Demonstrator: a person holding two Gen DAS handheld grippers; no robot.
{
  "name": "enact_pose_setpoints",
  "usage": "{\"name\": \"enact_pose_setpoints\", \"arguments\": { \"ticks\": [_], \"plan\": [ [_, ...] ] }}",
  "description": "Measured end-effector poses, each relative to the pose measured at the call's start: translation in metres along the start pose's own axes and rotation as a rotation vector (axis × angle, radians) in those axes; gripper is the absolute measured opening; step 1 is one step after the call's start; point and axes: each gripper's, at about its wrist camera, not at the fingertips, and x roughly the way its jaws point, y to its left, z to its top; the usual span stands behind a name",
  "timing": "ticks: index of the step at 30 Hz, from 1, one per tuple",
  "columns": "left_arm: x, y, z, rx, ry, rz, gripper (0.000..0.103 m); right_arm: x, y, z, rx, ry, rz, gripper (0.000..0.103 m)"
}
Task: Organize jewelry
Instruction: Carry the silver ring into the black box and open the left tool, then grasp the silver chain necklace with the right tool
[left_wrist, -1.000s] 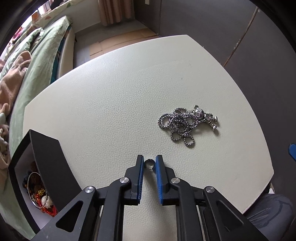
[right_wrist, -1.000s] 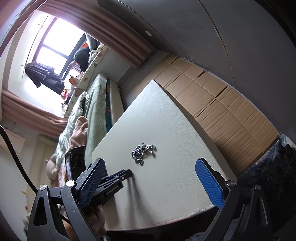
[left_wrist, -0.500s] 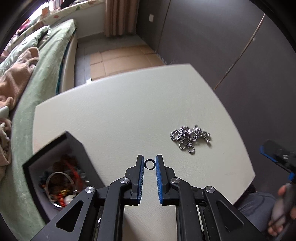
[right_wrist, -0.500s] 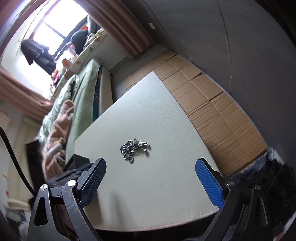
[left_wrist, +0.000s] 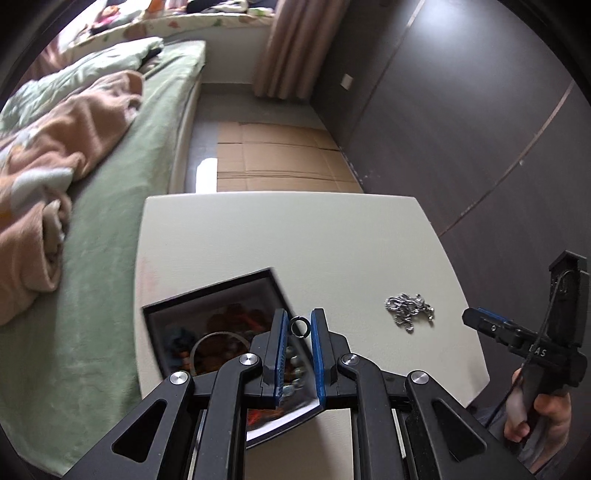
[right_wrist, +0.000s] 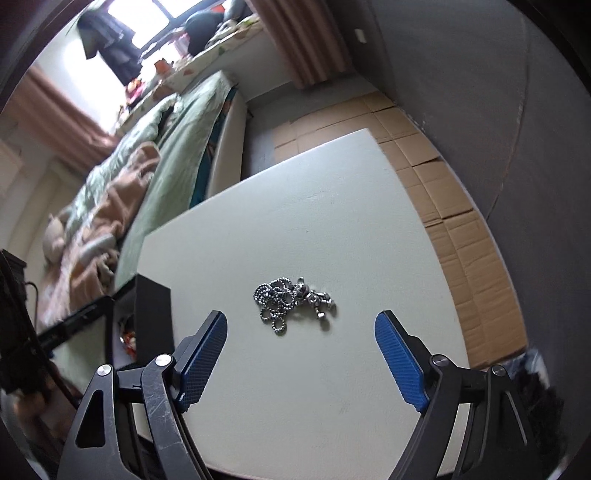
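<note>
My left gripper (left_wrist: 298, 328) is shut on a small dark ring (left_wrist: 299, 327) and holds it high above the right edge of the black jewelry box (left_wrist: 207, 299), which holds a bangle and several coloured pieces. A silver ball-chain necklace (left_wrist: 408, 314) lies bunched on the white table; it also shows in the right wrist view (right_wrist: 293, 299). My right gripper (right_wrist: 301, 352) is open and empty, hovering just short of the necklace. It appears at the right of the left wrist view (left_wrist: 524, 336).
The white table (right_wrist: 332, 229) stands beside a bed (left_wrist: 110, 192) with green and peach bedding on the left. Cardboard (left_wrist: 277, 155) covers the floor beyond the table. A dark wall (left_wrist: 461, 110) is at the right. The box (right_wrist: 151, 321) sits at the table's left edge.
My left gripper has risen and swung left with the ring, from near the table to above the box. My right gripper has moved closer to the necklace, which now lies centred between its fingers.
</note>
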Motion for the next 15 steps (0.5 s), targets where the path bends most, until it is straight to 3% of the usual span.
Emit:
{"name": "enact_pose_setpoints", "arguments": {
  "ticks": [7,15],
  "plan": [
    [-0.008,0.016,-0.004,-0.031,-0.02,0.01,0.013,0.022,0.023,0.013,-0.132,0.069,-0.037,0.082],
    [-0.009,0.035,-0.003,-0.078,-0.024,0.0,0.013,0.053,0.027,0.025,-0.21,0.154,-0.141,0.082]
  ]
}}
